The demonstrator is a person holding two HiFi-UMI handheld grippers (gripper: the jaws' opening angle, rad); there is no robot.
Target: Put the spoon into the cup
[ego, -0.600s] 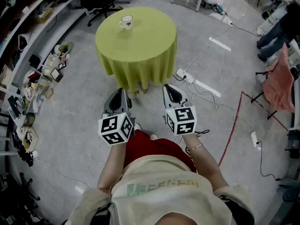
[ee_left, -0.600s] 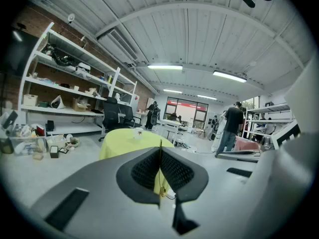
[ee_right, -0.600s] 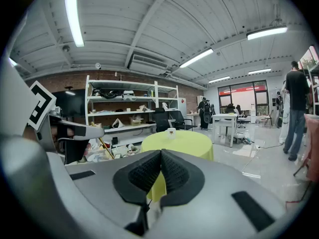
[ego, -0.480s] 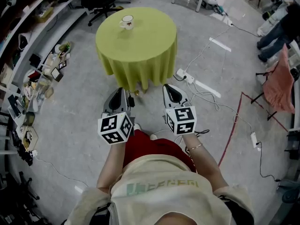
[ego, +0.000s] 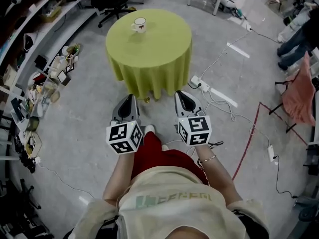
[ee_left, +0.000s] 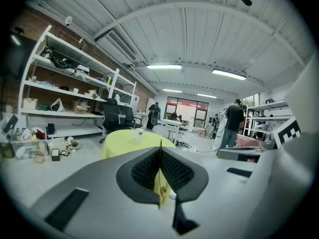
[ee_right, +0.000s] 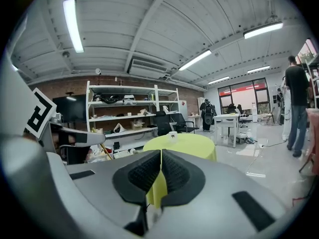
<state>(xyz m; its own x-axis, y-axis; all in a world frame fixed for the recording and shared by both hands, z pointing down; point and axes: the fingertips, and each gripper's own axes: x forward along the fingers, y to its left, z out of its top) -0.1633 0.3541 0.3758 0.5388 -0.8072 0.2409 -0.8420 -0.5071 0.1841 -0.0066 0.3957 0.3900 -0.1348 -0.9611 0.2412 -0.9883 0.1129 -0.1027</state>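
A white cup (ego: 139,23) stands on a saucer at the far side of a round table (ego: 149,54) draped in yellow-green cloth. I cannot make out a spoon at this distance. My left gripper (ego: 128,99) and right gripper (ego: 180,94) are held side by side above the floor, short of the table's near edge. Both are shut with nothing in them. In the left gripper view the gripper (ee_left: 160,152) points at the table (ee_left: 124,138). The right gripper view shows that gripper (ee_right: 160,157) facing the table (ee_right: 187,142), with the cup (ee_right: 172,134) small on top.
Cluttered shelves (ego: 35,83) line the left side. An office chair (ego: 112,1) stands behind the table. Cables and a power strip (ego: 202,83) lie on the floor to the table's right, with a red floor line (ego: 249,133) beyond. A person (ego: 299,29) stands at far right.
The head view has shifted slightly, so the table and cup sit a little further right in frame. Both grippers stay shut and side by side.
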